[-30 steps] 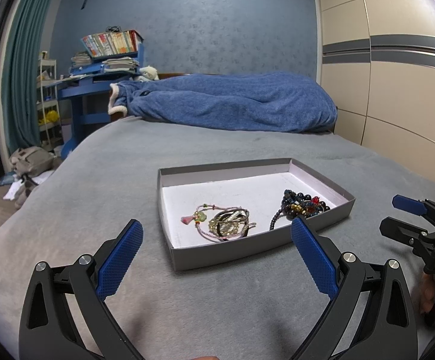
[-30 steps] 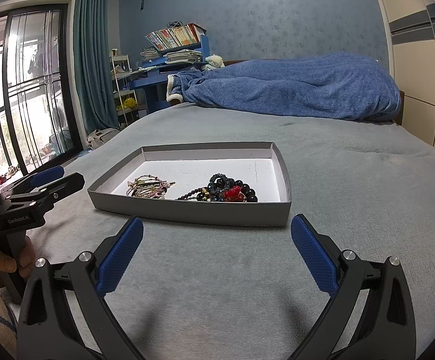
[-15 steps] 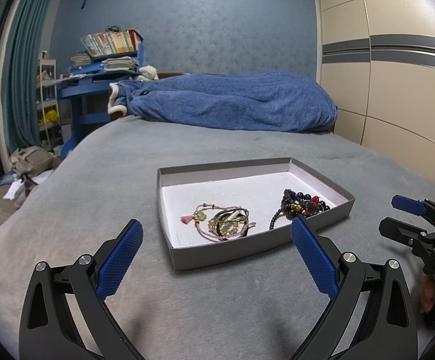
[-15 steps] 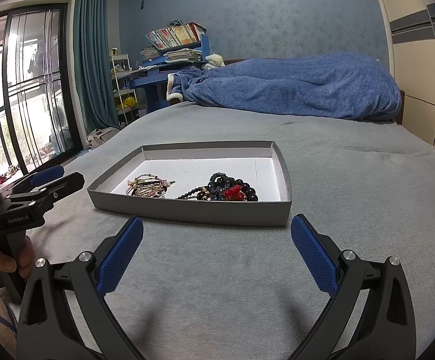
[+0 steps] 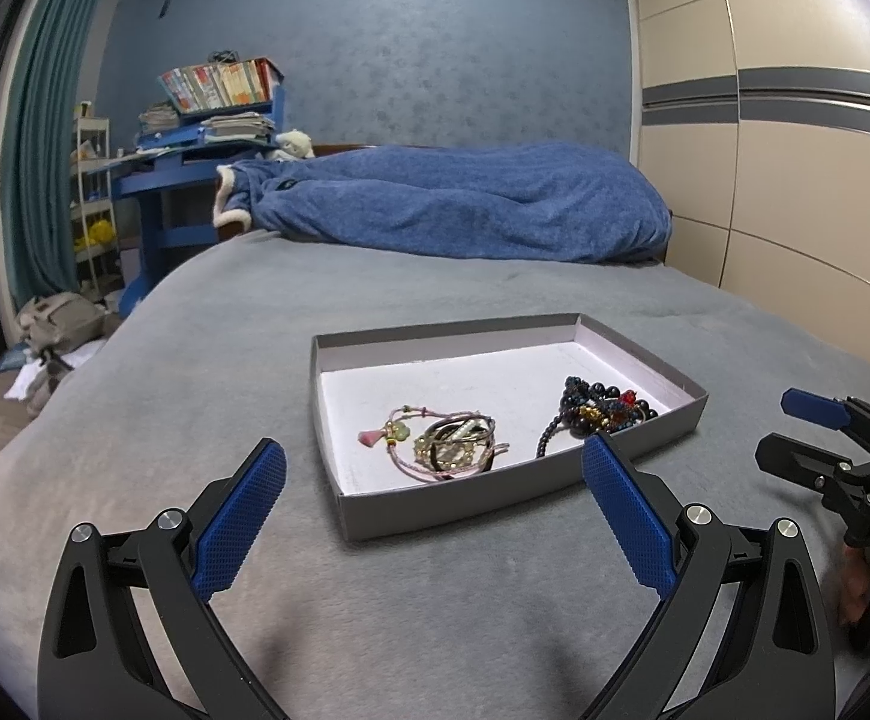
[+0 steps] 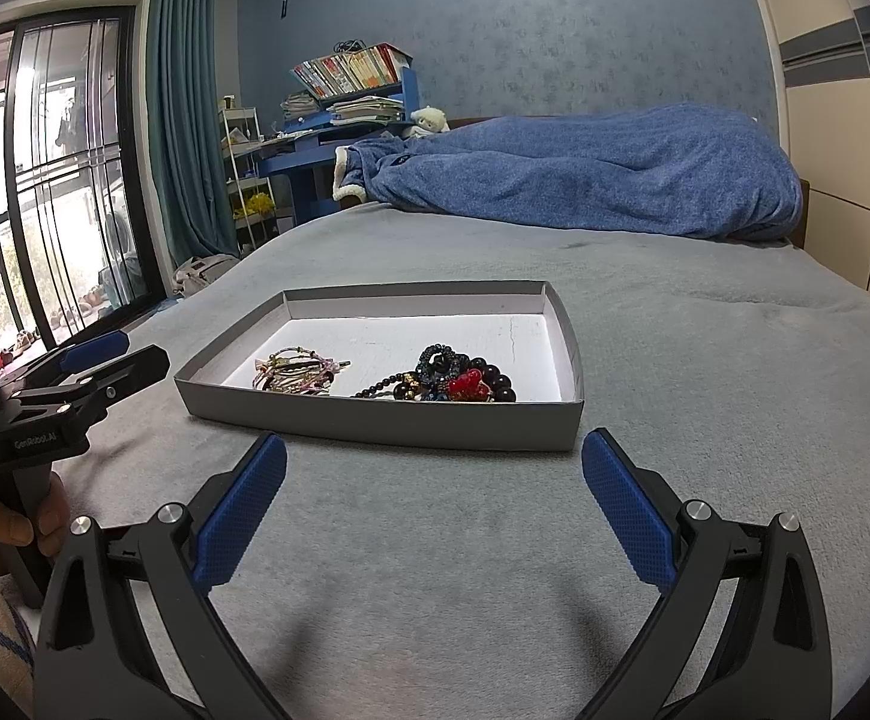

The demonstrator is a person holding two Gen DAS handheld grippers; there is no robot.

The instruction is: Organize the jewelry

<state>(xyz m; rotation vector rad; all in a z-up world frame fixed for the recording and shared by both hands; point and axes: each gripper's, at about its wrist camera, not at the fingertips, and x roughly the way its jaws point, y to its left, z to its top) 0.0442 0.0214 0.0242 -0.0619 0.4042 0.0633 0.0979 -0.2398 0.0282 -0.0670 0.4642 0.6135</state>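
From the left wrist view, the left gripper is spread wide with nothing in it, hovering over the grey bed. The shallow grey box sits just ahead of it. The pink-and-gold bracelet tangle lies almost dead ahead between its fingers, and the dark bead strand is off toward its right finger. The right gripper pokes in at the far right, also empty.

Over in the right wrist view, the right gripper is just as wide open and empty. The box is ahead, slightly left. The beads, with a red piece, lie straight ahead near the front wall, strung left-to-right; the bracelets sit further left. I'd guess each gripper takes its nearer pile.
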